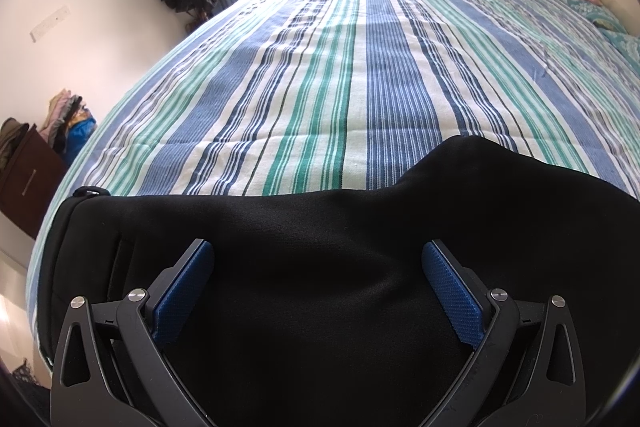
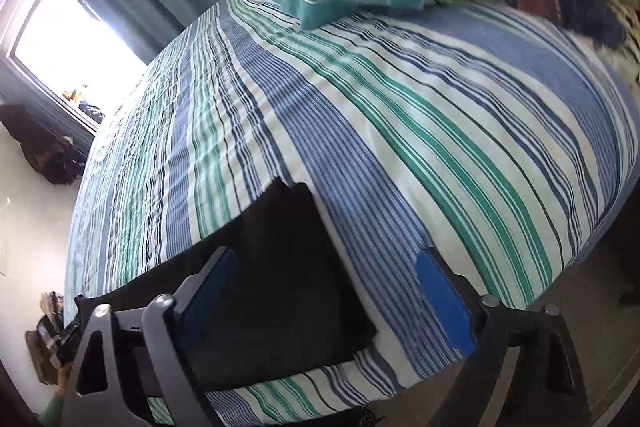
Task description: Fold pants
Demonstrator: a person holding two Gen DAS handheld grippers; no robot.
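**Black pants flat on bed, both claws wide open**

Bed (image 1: 360,75) w/ striped cover fills both views; pants (image 1: 320,267) lie along its near edge, already looking folded into a compact block. Soft, light knit, prob floppy: will sag and slide if pinched mid-panel, so best to take an edge or corner. Left claw (image 1: 318,287) spread wide right above the cloth, holding nothing. Right claw (image 2: 324,303) also fully spread, empty, straddling the pants' (image 2: 280,287) right-hand end.
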